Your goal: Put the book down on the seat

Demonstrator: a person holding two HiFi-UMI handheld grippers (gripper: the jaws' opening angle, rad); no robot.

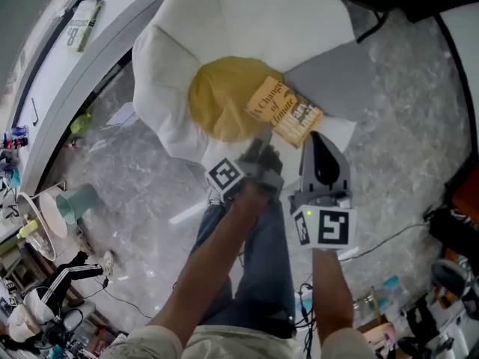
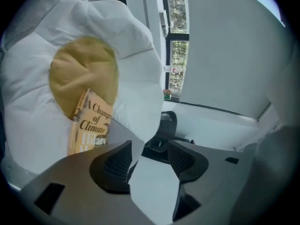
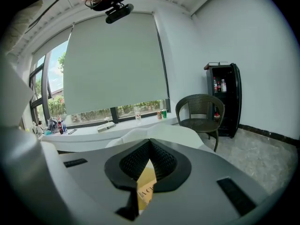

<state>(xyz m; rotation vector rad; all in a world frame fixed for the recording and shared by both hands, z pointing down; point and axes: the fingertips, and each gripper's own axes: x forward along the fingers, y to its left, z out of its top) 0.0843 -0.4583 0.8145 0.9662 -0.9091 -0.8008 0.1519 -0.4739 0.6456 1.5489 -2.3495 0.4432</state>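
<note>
Item: book (image 1: pixel 284 111), yellow cover, title partly legible as "A Change of Climate". It lies flat, cover up, on the seat (image 1: pixel 239 21), a white petal-shaped cushion seat with a mustard-yellow centre. The book rests at the centre's edge, half on the yellow and half on the white and grey petals. It is free of both grippers. The left gripper view shows the same book (image 2: pixel 89 123) on the seat (image 2: pixel 28 102), below the yellow centre.

Left gripper (image 1: pixel 260 155): held above the seat's near edge, beside the book and apart from it. Its own view (image 2: pixel 149 149) shows the jaws standing wide apart with nothing between the ribbed pads.

Right gripper (image 1: pixel 314 137): held over the book's near corner, clear of it. In its own view (image 3: pixel 150 142) the jaw tips meet and clamp nothing. A strip of the book (image 3: pixel 145 189) shows through the gap behind the tips.

Surroundings: a speckled grey floor (image 1: pixel 150 178); a dark wicker chair (image 3: pixel 201 111) beside a black cabinet (image 3: pixel 227 97); a lowered roller blind (image 3: pixel 115 64).
</note>
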